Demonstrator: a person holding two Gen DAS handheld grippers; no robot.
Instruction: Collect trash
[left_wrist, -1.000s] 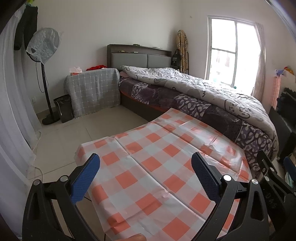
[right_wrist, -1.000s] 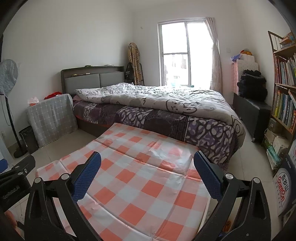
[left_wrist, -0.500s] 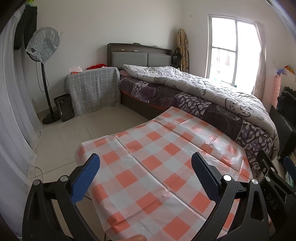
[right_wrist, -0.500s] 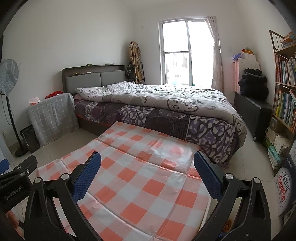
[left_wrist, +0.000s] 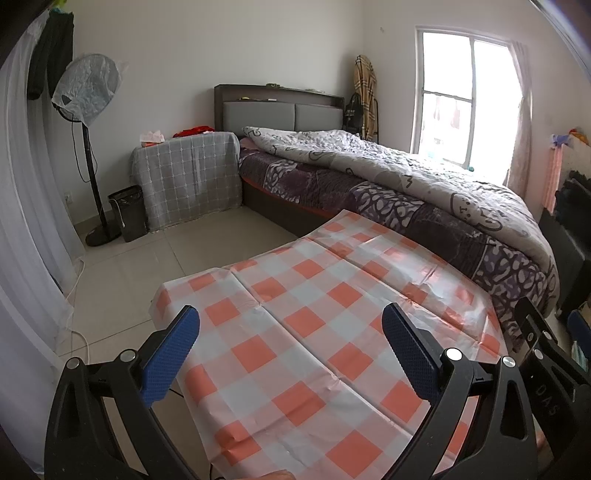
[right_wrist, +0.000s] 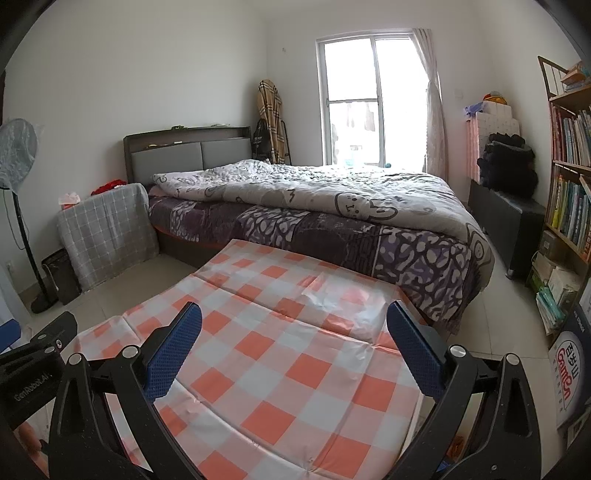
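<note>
A table under an orange-and-white checked cloth (left_wrist: 332, 325) (right_wrist: 280, 354) fills the foreground of both views, and I see no trash on it. My left gripper (left_wrist: 291, 350) hovers over its near edge, open, with nothing between its blue pads. My right gripper (right_wrist: 293, 347) is open and empty too, held above the same cloth. A small black waste bin (left_wrist: 127, 212) (right_wrist: 61, 275) stands on the floor by the far wall, beside the fan's base. The right gripper's body shows at the right edge of the left wrist view.
A bed (left_wrist: 406, 184) (right_wrist: 325, 206) with a grey quilt runs along the table's far side. A cabinet draped in grey checked cloth (left_wrist: 188, 177) and a standing fan (left_wrist: 88, 110) sit at the far left. Bookshelves (right_wrist: 569, 177) line the right wall. Bare tiled floor (left_wrist: 147, 258) lies left of the table.
Both views have shifted slightly; the room and table sit a little lower and farther in frame. Both grippers stay open and empty.
</note>
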